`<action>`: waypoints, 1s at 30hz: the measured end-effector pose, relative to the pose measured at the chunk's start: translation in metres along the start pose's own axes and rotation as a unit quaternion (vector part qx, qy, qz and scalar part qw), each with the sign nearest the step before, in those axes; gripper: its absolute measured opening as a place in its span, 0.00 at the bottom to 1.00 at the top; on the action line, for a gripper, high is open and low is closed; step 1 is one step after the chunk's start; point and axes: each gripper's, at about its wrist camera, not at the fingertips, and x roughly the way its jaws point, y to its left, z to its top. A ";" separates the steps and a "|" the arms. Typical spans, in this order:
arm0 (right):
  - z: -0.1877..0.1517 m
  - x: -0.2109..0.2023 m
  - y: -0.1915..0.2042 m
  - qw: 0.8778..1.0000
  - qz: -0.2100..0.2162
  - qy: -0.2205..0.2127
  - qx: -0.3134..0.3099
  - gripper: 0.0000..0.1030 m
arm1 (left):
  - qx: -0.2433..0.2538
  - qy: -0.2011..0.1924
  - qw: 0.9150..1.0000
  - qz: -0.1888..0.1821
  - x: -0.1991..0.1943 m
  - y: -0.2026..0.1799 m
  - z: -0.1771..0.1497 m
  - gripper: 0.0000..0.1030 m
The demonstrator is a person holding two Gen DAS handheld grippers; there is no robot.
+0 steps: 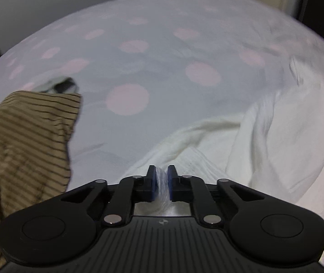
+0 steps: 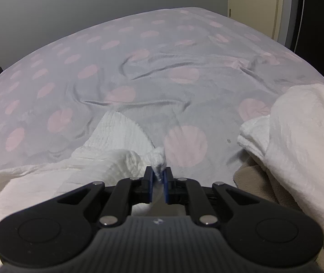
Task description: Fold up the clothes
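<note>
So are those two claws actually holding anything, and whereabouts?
Yes. The left gripper pinches a bunched edge of the white garment; the right gripper pinches a bunched bit of white cloth.

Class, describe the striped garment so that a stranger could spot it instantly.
Start at the bed sheet, pale grey with pink dots. The striped garment lies crumpled at its left edge in the left wrist view. Its tan cloth with dark stripes sets it apart from the white clothes.

I can read no words, numbers or brand names anywhere in either wrist view. The only sign I find is a small pale emblem moulded into the ribbed black body of the left gripper (image 1: 161, 170), near its middle, and the same mark on the body of the right gripper (image 2: 158, 173); it is too small for me to make out as lettering.
</note>
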 end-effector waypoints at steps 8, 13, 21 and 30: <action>-0.002 -0.019 -0.015 0.998 0.004 -0.042 0.041 0.09 | -0.089 -0.036 0.990 0.099 -0.086 0.038 -0.006 0.04; 0.001 -0.054 -0.030 0.992 -0.003 -0.111 0.053 0.08 | -0.146 -0.086 0.972 0.166 -0.160 0.064 -0.021 0.03; 0.024 -0.125 -0.062 0.976 -0.018 -0.210 0.051 0.08 | -0.204 -0.171 0.933 0.244 -0.267 0.093 -0.049 0.03; 0.054 -0.209 -0.106 0.942 -0.075 -0.322 0.055 0.08 | -0.227 -0.223 0.905 0.284 -0.329 0.095 -0.068 0.03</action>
